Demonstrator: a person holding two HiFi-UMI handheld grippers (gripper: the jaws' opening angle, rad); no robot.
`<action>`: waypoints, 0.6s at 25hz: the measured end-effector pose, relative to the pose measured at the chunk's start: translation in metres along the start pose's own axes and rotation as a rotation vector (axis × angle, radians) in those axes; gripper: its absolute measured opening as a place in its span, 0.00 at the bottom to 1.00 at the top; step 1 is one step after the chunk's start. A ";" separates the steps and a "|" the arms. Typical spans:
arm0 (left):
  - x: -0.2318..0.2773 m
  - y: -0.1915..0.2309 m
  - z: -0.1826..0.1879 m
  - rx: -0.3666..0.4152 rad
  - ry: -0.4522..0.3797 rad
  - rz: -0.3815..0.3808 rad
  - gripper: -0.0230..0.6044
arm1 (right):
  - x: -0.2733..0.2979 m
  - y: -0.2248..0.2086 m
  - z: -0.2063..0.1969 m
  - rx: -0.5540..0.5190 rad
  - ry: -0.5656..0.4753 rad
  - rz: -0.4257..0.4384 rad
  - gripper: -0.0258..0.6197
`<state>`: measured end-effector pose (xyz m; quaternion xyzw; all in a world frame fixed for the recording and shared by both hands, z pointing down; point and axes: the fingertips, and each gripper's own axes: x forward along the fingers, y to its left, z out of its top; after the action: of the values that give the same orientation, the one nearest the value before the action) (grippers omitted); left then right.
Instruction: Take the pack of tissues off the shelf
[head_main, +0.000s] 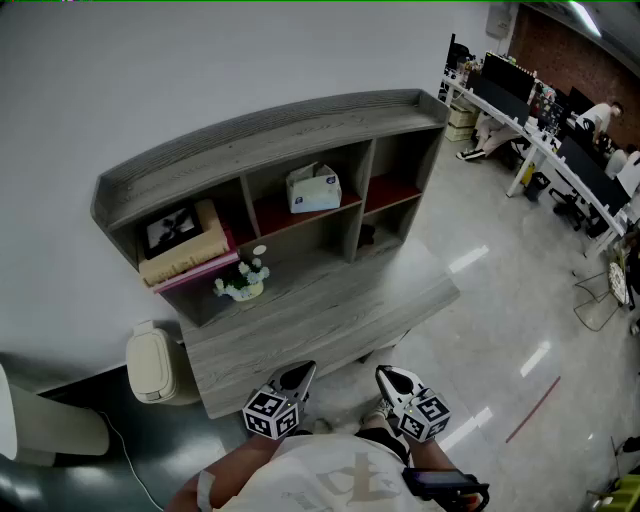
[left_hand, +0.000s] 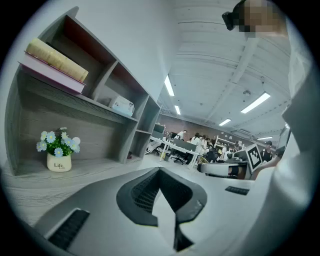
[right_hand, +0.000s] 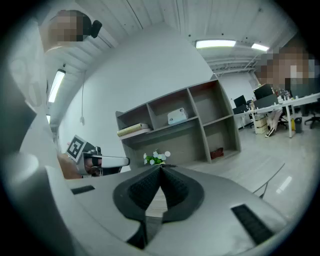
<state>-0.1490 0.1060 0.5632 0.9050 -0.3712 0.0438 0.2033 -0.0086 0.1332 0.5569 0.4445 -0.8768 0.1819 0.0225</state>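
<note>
The pack of tissues (head_main: 313, 188) is a pale box in the middle upper compartment of the grey wooden shelf (head_main: 270, 130), resting on a red board. It also shows as the tissue pack (left_hand: 122, 106) in the left gripper view and the tissue pack (right_hand: 177, 116) in the right gripper view, far off in both. My left gripper (head_main: 300, 375) and right gripper (head_main: 392, 378) hover side by side at the desk's near edge, well short of the shelf. Both are shut with nothing between the jaws. The left gripper (left_hand: 160, 171) and right gripper (right_hand: 161, 167) tips meet in their own views.
Stacked books (head_main: 185, 255) and a framed picture (head_main: 170, 228) fill the left compartment. A small flower pot (head_main: 242, 283) stands on the desk top (head_main: 330, 310). A white bin (head_main: 150, 362) sits left of the desk. Office desks with people (head_main: 540, 120) line the far right.
</note>
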 end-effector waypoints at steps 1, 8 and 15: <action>0.000 -0.001 -0.001 0.000 0.000 -0.001 0.06 | -0.001 0.000 0.000 -0.003 0.001 -0.001 0.04; -0.005 0.000 -0.002 -0.003 -0.001 -0.003 0.06 | -0.001 0.004 -0.001 -0.011 0.007 -0.005 0.04; -0.011 0.011 0.002 -0.011 -0.012 0.018 0.06 | 0.011 0.007 0.006 0.006 -0.008 0.005 0.05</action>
<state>-0.1648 0.1056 0.5626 0.9008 -0.3807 0.0380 0.2054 -0.0202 0.1264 0.5513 0.4430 -0.8776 0.1826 0.0173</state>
